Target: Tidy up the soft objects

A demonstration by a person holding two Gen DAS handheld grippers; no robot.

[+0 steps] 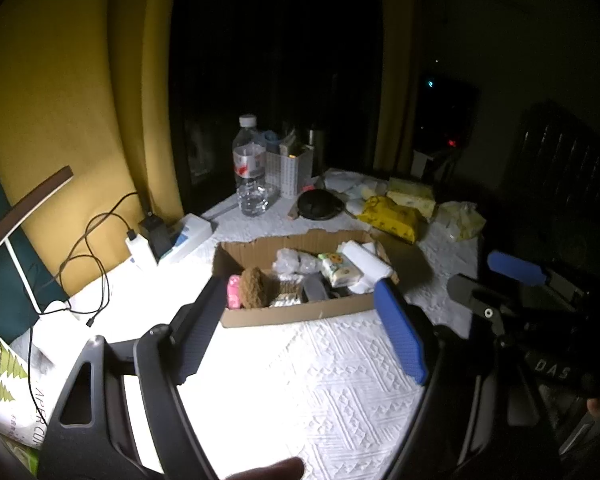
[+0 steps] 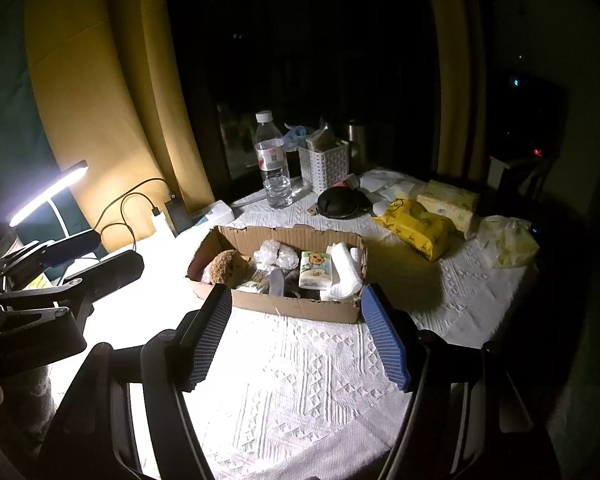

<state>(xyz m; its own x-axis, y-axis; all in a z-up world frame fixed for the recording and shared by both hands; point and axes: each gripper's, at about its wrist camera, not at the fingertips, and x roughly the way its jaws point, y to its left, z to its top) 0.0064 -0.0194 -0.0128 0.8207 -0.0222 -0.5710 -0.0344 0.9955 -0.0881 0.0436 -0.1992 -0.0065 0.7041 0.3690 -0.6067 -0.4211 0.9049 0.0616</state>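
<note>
My left claw [image 1: 300,320] and right claw [image 2: 296,328] both gape, empty, near the cardboard box [image 2: 300,306]. Only the right view shows the lit lamp [image 2: 48,194] — far left; only the left shows the pink packet [image 1: 233,292].

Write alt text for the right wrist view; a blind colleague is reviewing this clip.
The right tool hangs open and empty over a white tablecloth, just short of a cardboard box packed with soft items, including a brown plush toy and a tissue pack. Yellow packets lie beyond.
</note>
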